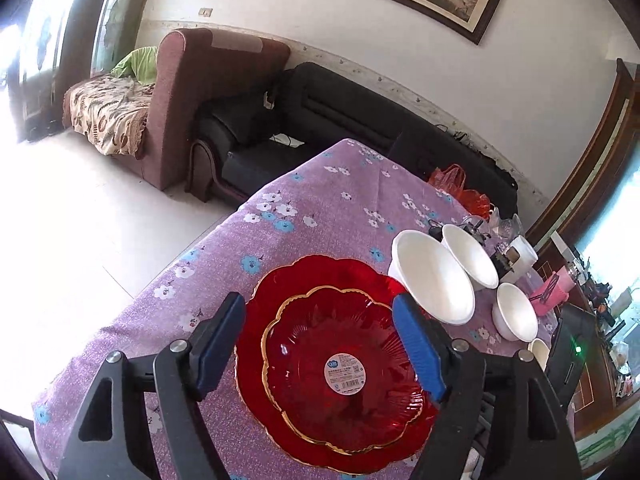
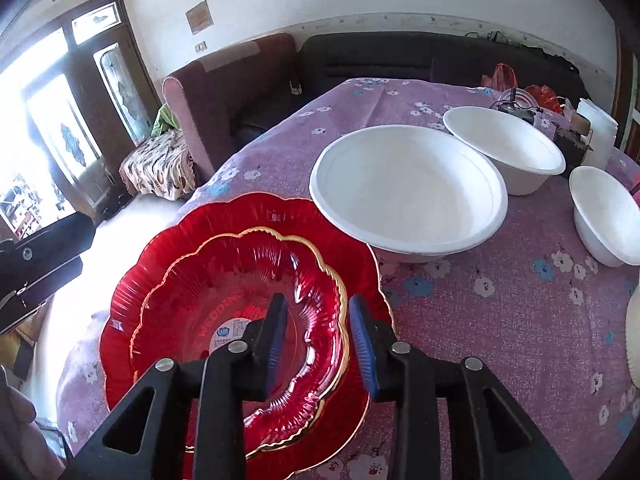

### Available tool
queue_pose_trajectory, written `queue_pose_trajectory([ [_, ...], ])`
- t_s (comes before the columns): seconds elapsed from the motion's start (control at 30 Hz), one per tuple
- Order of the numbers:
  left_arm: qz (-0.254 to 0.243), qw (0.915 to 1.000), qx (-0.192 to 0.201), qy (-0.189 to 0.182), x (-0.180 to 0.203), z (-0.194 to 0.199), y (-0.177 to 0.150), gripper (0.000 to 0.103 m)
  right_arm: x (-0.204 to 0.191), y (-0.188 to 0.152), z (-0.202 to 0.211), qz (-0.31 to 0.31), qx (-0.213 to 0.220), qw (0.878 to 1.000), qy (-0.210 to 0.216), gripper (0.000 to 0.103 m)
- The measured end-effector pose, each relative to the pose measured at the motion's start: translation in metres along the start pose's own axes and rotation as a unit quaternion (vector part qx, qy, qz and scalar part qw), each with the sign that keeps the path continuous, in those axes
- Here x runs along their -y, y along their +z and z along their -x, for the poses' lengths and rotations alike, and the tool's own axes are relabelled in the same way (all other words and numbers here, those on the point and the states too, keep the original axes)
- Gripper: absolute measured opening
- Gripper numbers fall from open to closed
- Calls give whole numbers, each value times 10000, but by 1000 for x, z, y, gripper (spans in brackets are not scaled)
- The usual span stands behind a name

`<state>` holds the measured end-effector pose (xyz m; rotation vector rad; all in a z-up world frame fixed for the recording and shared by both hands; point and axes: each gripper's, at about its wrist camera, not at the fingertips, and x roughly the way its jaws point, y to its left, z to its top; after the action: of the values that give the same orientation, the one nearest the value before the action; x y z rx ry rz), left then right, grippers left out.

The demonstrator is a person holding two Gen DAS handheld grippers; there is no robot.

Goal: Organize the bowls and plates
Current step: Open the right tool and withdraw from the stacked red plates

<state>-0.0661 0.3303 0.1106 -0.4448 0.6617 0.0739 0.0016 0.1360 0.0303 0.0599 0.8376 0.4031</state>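
A: How far was the task at that moment?

B: Plates looked done, I think. The smaller red plate (image 1: pixel 340 364) with gold rim sat inside the big red plate (image 1: pixel 280 292), both near the front edge of the table (image 1: pixel 320 184) w/ the purple flower cloth.

A: And the bowls?

B: Not stacked yet. The large white bowl (image 2: pixel 404 188) stood just beside the red plates, its rim over their edge in the right wrist view. The second white bowl (image 2: pixel 508 148) was behind it, close or touching, I could not say which. The small white bowl (image 2: pixel 608 212) stood apart, more to the right. So approx. half was left: nesting 3 bowls.

A: Grippers?

B: The left gripper (image 1: pixel 320 344) was spread wide above the plates, nothing between the pads. The right gripper (image 2: pixel 318 344) was parted only a bit; the gold rim of the smaller plate passed between its fingers, but the pads did not seem to press it. So both hands were free, in my judgement.

A: Next?

B: Probably the bowls, biggest as base.
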Motion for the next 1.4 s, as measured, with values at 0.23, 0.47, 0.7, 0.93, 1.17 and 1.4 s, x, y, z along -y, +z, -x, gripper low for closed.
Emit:
queue_pose_trajectory([
  [0.23,-109,9961,862,176,15,50,-8,83,21,0,57,-183,429,9988,164,43],
  [0.47,-252,9813,1877,350,39,102,-18,103,86,-23,133,-243,928,9949,-311,65],
  [0.7,-743,9853,1537,-8,83,88,-31,103,191,-60,184,-897,926,9844,-1198,65],
  [0.93,-1181,9886,866,-357,136,56,-50,103,272,-86,224,-1768,1158,9657,-1511,65],
  [1.17,-1471,9877,146,-505,177,22,-72,103,297,-81,220,-1972,1181,9631,-1398,65],
  [1.4,-1832,9804,-115,-720,212,9,-65,103,297,-39,208,-1624,1073,9702,-1440,65],
])
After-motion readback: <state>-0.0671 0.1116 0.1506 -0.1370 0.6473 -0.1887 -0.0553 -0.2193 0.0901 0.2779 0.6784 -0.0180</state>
